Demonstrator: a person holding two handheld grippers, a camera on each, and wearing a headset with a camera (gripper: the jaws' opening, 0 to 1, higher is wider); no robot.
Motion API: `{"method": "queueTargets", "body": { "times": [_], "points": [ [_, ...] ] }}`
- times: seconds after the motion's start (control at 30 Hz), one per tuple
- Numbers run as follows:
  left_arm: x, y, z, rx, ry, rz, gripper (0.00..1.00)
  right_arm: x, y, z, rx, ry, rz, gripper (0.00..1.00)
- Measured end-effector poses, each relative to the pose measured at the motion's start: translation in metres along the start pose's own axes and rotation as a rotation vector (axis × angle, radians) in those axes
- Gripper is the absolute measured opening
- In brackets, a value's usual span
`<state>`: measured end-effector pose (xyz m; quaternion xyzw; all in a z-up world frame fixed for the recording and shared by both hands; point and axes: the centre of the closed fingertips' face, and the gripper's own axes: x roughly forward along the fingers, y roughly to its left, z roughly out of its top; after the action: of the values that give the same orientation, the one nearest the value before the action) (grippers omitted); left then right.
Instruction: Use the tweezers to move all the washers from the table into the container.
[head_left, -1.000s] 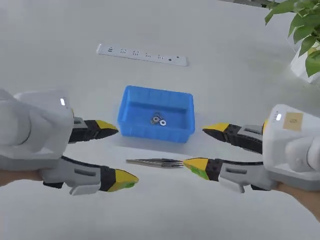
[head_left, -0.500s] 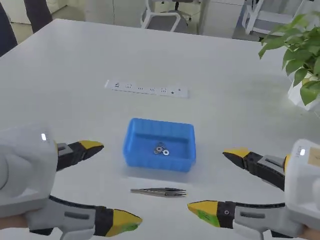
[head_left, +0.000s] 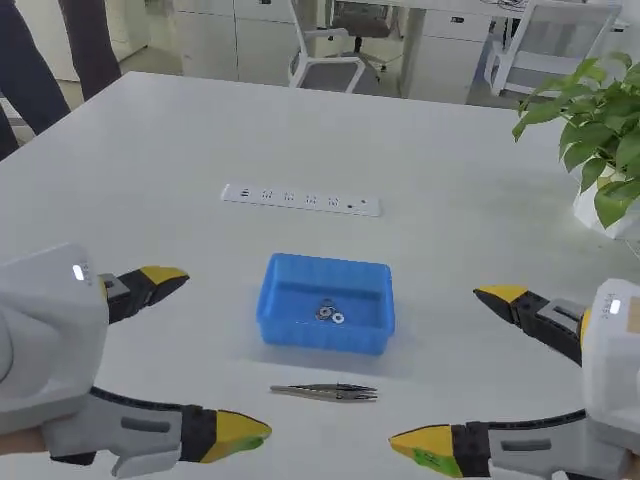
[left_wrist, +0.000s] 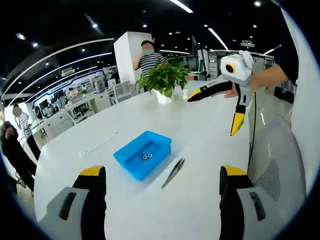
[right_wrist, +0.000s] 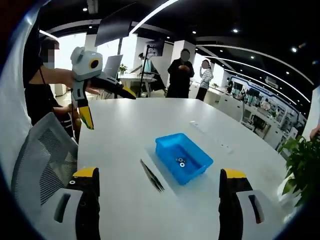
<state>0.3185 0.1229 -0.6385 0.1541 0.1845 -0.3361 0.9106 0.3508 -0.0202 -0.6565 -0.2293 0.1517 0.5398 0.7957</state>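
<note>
Holding my left gripper (head_left: 225, 353) low at the near edge of the bench (head_left: 180, 140), I have its jaws spread wide with nothing between them. My right gripper (head_left: 437, 367) sits opposite it at about the same height, its jaws just as wide apart and gripping nothing.

Between the two grippers, a little ahead of the yellow tips, the tweezers (head_left: 325, 391) lie flat on the bench. They run lengthwise across my view, and neither gripper touches them.

Just beyond the tweezers, and apart from them, stands the blue container (head_left: 320, 336), a shallow rectangular tray. A few washers (head_left: 331, 314) lie bunched together on its floor, near the middle.

Farther out, a white power strip (head_left: 300, 200) lies parallel to the container's long side, well apart from it. Toward the far right of the bench a leafy green plant (head_left: 590, 120) stands in a white pot. Past the far edge of the bench stands an office chair (head_left: 330, 45), and a person's legs (head_left: 60, 50) show at the far left.
</note>
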Motion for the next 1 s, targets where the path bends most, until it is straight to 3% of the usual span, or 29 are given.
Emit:
{"method": "queueTargets", "body": {
  "times": [0.33, 0.47, 0.7, 0.87, 1.0],
  "points": [
    [-0.007, -0.010, 0.008, 0.027, -0.011, 0.000, 1.00, -0.008, 0.019, -0.019, -0.096, 0.088, 0.045, 1.00],
    [-0.006, -0.013, 0.004, 0.034, 0.015, -0.006, 1.00, -0.013, 0.020, -0.017, -0.087, 0.081, 0.053, 1.00],
    [-0.007, -0.016, 0.010, 0.015, -0.015, 0.008, 1.00, -0.016, 0.017, -0.008, -0.088, 0.070, 0.037, 1.00],
    [-0.012, -0.014, -0.001, 0.024, 0.022, 0.025, 1.00, -0.018, 0.020, -0.004, -0.102, 0.066, 0.047, 1.00],
    [-0.015, -0.014, -0.004, 0.025, 0.027, 0.023, 1.00, -0.018, 0.020, -0.005, -0.098, 0.065, 0.048, 1.00]
  ]
}}
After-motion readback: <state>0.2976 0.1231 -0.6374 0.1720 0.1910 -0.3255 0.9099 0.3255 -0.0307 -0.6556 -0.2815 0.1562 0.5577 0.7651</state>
